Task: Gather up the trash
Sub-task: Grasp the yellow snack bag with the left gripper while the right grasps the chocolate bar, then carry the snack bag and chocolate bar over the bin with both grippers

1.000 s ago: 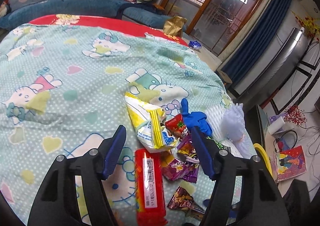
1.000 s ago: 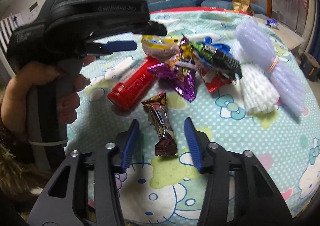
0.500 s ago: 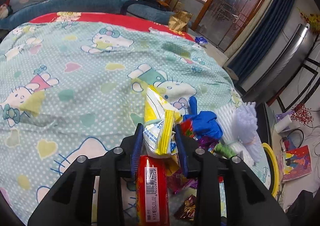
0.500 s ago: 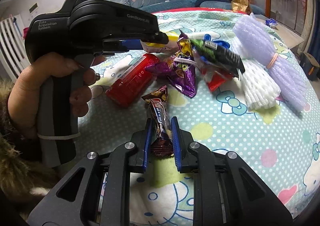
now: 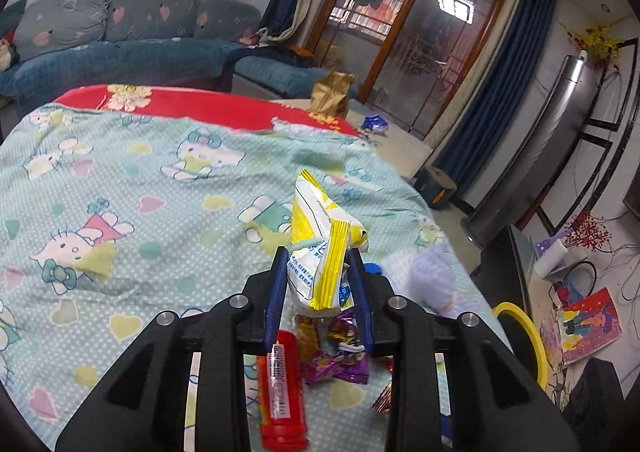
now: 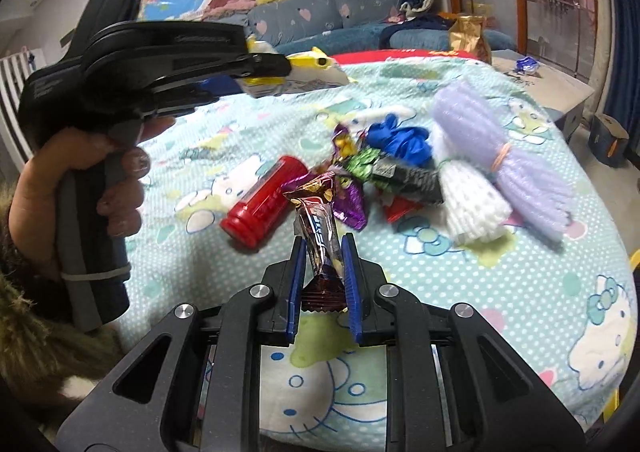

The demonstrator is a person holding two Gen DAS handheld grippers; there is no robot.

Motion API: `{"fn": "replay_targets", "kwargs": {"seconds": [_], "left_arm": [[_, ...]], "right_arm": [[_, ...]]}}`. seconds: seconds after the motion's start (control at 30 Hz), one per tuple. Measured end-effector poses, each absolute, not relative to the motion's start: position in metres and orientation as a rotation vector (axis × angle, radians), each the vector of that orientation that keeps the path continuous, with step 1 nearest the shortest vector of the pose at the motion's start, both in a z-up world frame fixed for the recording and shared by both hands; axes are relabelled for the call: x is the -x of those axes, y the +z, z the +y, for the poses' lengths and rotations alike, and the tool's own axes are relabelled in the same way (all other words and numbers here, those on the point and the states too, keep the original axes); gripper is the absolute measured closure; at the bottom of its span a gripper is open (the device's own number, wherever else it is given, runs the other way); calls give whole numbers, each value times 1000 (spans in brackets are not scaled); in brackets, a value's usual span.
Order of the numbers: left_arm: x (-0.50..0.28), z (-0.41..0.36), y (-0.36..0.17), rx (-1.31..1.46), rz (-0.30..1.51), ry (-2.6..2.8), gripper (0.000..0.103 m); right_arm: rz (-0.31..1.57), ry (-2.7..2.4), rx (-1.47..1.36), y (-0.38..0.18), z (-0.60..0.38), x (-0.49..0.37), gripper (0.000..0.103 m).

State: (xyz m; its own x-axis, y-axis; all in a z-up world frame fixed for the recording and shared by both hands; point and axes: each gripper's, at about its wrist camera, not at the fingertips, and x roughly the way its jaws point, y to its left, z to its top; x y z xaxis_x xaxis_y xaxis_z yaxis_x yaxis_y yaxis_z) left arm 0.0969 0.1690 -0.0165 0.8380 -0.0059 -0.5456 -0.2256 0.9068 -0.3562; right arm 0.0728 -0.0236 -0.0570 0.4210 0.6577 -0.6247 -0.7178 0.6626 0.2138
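The left gripper (image 5: 320,284) is clamped on the yellow snack bag (image 5: 320,248), lifted above the red tube (image 5: 282,384); the right gripper (image 6: 322,268) pinches a dark candy wrapper (image 6: 318,228) just in front of that tube. Both look light, crinkly and slippery, so a hold across the crumpled middle likely serves best. Behind the tube lie purple wrappers (image 6: 352,199), a blue glove (image 6: 400,139) and foam netting (image 6: 480,179) on the bedsheet (image 6: 520,292).
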Motion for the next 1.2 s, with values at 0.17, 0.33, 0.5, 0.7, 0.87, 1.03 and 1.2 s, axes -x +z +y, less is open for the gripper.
{"fn": "replay_targets", "kwargs": {"seconds": [0.17, 0.33, 0.5, 0.7, 0.87, 1.03, 1.2], "left_arm": [[-93, 156, -4, 408, 549, 87, 74], [-93, 140, 6, 382, 534, 54, 74], [-93, 120, 14, 350, 524, 19, 74], [-97, 99, 18, 327, 527, -26, 74], [-101, 82, 21, 311, 529, -64, 74], [-103, 67, 23, 292, 530, -94, 74], [-105, 52, 23, 279, 538, -123, 74]], "right_arm": [[709, 839, 64, -45, -35, -72, 89], [678, 801, 33, -34, -53, -78, 89], [648, 759, -5, -25, -73, -79, 90], [631, 713, -42, -19, -96, -85, 90], [621, 673, -67, -17, -114, -87, 90], [609, 629, -94, -13, -134, -90, 90], [600, 580, -121, -12, -156, -94, 90]]}}
